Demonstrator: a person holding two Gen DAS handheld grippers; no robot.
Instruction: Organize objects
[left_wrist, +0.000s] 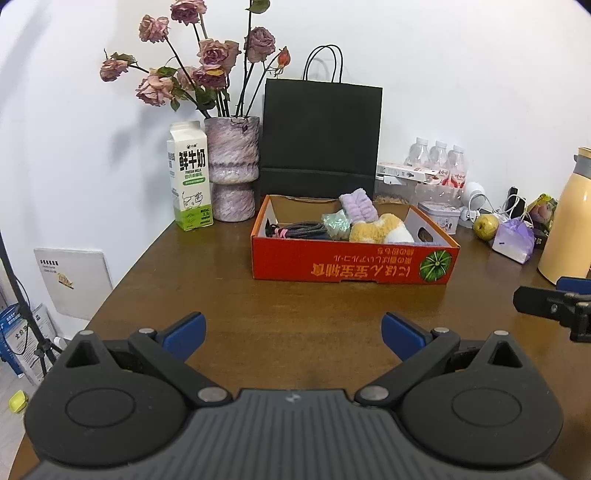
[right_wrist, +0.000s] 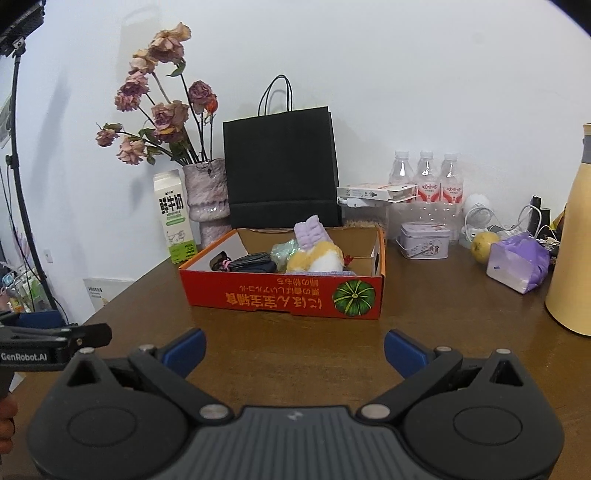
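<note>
The shallow red cardboard box (left_wrist: 351, 264) sits mid-table on the brown wooden table (left_wrist: 295, 306), holding a yellow-and-white plush toy (left_wrist: 380, 229), a lilac knitted cloth (left_wrist: 357, 206) and dark coiled cables (left_wrist: 306, 229). We hold our left gripper (left_wrist: 293, 334) and right gripper (right_wrist: 293, 350) near it, both spread wide, empty.

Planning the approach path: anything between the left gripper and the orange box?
Nothing: only bare brown table separates the left gripper from the orange box. The left wrist view shows it, fingers wide open and empty.
</note>
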